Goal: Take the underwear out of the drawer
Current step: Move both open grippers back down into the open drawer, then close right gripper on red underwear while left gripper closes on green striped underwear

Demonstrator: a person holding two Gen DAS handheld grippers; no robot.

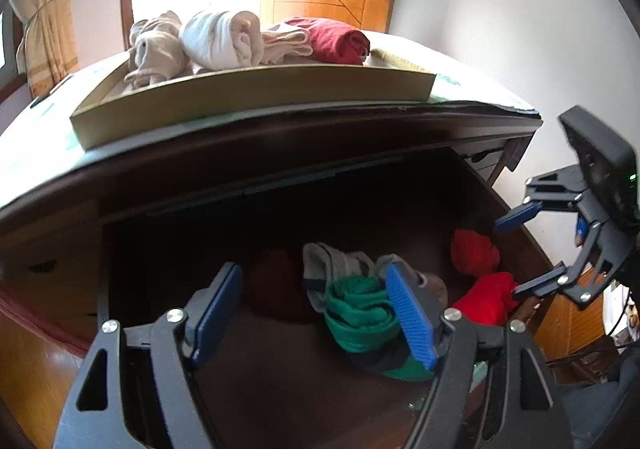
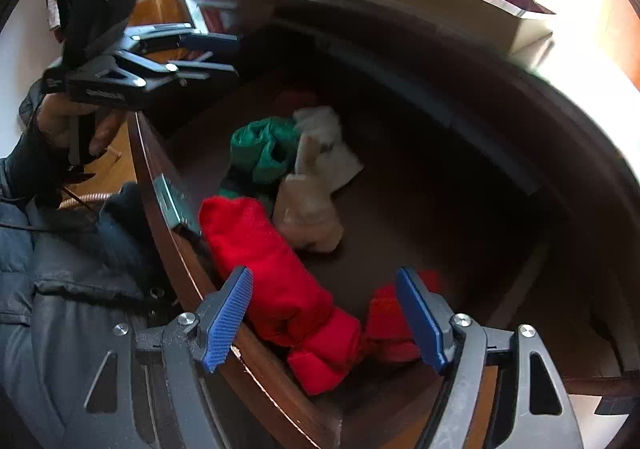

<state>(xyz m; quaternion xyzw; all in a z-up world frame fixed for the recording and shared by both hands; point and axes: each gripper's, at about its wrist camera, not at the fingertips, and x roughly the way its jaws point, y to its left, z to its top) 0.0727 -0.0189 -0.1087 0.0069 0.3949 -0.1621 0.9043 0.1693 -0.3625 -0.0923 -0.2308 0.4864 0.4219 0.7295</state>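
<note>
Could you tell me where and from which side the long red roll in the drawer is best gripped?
Grip the red roll across its thick middle, coming from above: it lies flat along the drawer's side wall, so side access looks blocked.

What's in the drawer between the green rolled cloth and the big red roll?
In the right wrist view, a beige crumpled cloth lies beside both, partly between the green rolled cloth and the long red roll.
</note>
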